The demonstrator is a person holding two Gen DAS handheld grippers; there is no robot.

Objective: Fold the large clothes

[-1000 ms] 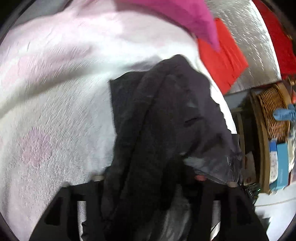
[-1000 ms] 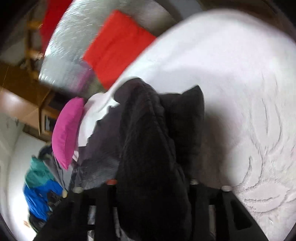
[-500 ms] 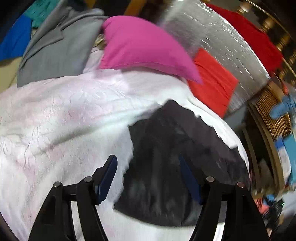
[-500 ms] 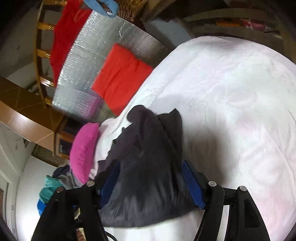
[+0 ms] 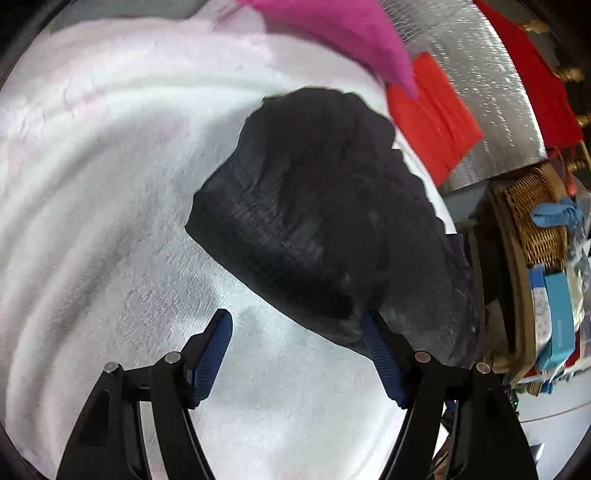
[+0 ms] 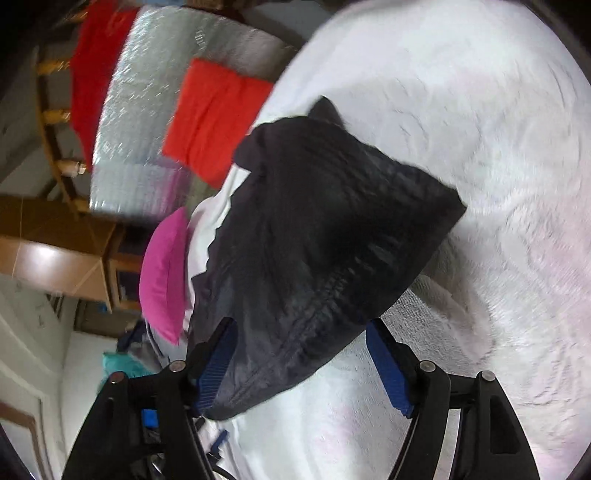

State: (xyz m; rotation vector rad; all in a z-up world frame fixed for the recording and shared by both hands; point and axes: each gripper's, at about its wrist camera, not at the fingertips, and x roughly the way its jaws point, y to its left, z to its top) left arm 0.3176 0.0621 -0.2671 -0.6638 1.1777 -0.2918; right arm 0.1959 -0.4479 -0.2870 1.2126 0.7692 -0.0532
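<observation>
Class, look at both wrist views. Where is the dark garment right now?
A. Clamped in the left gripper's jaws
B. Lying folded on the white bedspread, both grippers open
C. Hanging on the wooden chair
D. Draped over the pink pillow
B: the dark garment lies in a folded bundle on the white bedspread, and the left gripper and right gripper both stand open, pressing nothing.

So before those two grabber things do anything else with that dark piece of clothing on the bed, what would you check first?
1. Left gripper let go: ok, jaws have just been opening, nothing pinched.
2. Right gripper let go: ok, jaws have just been opening; cloth lies between them unpressed.
3. Dark garment resting on white bedspread: ok.
4. Fold neat and flat: not ok, it looks lumpy with an uneven edge.
5. Garment clear of pink pillow and red cloth: cannot tell, edges blurred.
</observation>
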